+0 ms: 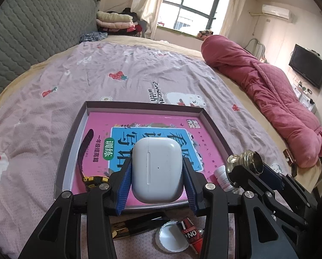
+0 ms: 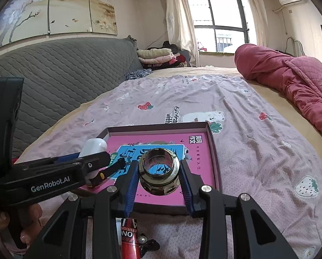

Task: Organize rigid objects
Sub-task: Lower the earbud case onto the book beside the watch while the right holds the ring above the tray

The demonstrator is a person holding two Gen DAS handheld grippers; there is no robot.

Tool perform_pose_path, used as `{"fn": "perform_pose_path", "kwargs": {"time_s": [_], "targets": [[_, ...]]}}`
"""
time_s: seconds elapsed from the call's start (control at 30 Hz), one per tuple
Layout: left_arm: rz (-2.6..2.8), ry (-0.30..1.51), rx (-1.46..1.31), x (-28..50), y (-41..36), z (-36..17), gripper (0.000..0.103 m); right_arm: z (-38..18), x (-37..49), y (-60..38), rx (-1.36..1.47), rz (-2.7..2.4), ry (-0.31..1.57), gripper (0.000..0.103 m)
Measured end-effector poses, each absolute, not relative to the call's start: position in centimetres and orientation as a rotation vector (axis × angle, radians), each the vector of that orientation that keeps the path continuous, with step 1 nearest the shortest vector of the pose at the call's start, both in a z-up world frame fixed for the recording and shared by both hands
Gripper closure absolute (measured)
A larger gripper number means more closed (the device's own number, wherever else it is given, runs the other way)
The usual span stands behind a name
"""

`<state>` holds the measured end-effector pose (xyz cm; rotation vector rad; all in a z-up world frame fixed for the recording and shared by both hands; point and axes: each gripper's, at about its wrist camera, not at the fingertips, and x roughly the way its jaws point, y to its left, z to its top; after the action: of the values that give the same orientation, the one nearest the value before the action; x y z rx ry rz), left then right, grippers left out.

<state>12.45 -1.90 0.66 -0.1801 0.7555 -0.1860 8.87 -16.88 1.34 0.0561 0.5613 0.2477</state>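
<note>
- My left tongs [image 1: 157,173]: clamped on a white earbud case [image 1: 157,168], blue ribbed pads pressing its two long sides; the case is upright in the grip, raised over the near half of the tray.
- My right tongs [image 2: 159,173]: clamped on a shiny metal ring fitting [image 2: 159,170], pads on both flanks, its open bore facing the camera; held over the tray's near edge. From the left wrist view it sits at about 3 o'clock of the earbud case.
- Loose on the bedspread at 6 o'clock, nearer than the tray: a white crimped bottle cap [image 1: 171,235], a red tube [image 1: 192,235] with printed lettering beside it, and a black-and-gold stick [image 1: 137,226] at roughly 7 o'clock.
- Small white bottle [image 1: 222,178]: just outside the tray's near right corner, partly hidden by the right tongs.
- Shallow dark-rimmed tray [image 1: 139,103]: at 12 o'clock, lying flat on the bed, holding a pink booklet [image 1: 100,120] with a blue panel.
- Black watch [image 1: 85,151] with gold-trimmed case: in the tray, along its left side at 10 o'clock.
- Mauve bedspread [image 1: 96,86] with strawberry and bear prints.
- Rolled red quilt [image 1: 268,90]: far, at 2 o'clock.
</note>
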Motion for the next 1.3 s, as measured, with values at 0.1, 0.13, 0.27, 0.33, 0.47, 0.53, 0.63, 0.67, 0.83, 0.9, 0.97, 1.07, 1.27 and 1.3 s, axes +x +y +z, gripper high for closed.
{"fn": "perform_pose_path", "kwargs": {"time_s": [0.1,0.13,0.27,0.33,0.47,0.53,0.63,0.67,0.83,0.9,0.97,1.07,1.27,1.3], "targets": [[-0.179,0.764,-0.174,12.6,-1.8,0.3,0.057,1.1,9.2,-16.8,0.058,0.246,0.566,0.066],[-0.175,0.767,-0.169,12.6,-1.9,0.1,0.057,1.0,9.3,-16.7,0.06,0.247,0.568,0.066],[-0.174,0.784,-0.162,13.0,-1.8,-0.6,0.057,0.5,9.6,-16.8,0.062,0.249,0.578,0.066],[-0.173,0.792,-0.16,13.1,-1.9,-0.9,0.057,0.3,9.9,-16.7,0.063,0.252,0.584,0.066],[-0.175,0.804,-0.154,13.3,-2.0,-1.4,0.057,0.0,10.3,-16.8,0.066,0.252,0.591,0.066],[-0.176,0.817,-0.147,13.5,-2.1,-1.7,0.057,-0.2,10.5,-16.9,0.067,0.253,0.594,0.066],[-0.171,0.829,-0.138,13.8,-2.3,-2.1,0.057,-0.5,10.8,-17.1,0.075,0.252,0.599,0.066],[-0.169,0.83,-0.136,13.8,-2.3,-2.2,0.057,-0.6,10.9,-17.1,0.076,0.252,0.6,0.066],[-0.164,0.847,-0.121,14.1,-2.6,-2.6,0.057,-1.1,11.3,-17.1,0.075,0.267,0.612,0.066],[-0.162,0.853,-0.109,14.3,-2.8,-2.8,0.057,-1.4,11.5,-17.1,0.074,0.274,0.619,0.066],[-0.166,0.863,-0.103,14.4,-2.9,-3.1,0.057,-1.6,11.6,-17.1,0.074,0.279,0.622,0.066],[-0.17,0.874,-0.097,14.5,-3.1,-3.4,0.057,-1.9,11.9,-17.2,0.073,0.287,0.628,0.066],[-0.176,0.887,-0.096,14.6,-3.2,-3.8,0.057,-2.6,12.4,-17.2,0.067,0.295,0.647,0.066],[-0.176,0.889,-0.096,14.7,-3.2,-3.9,0.057,-2.7,12.4,-17.2,0.065,0.298,0.649,0.066]]}}
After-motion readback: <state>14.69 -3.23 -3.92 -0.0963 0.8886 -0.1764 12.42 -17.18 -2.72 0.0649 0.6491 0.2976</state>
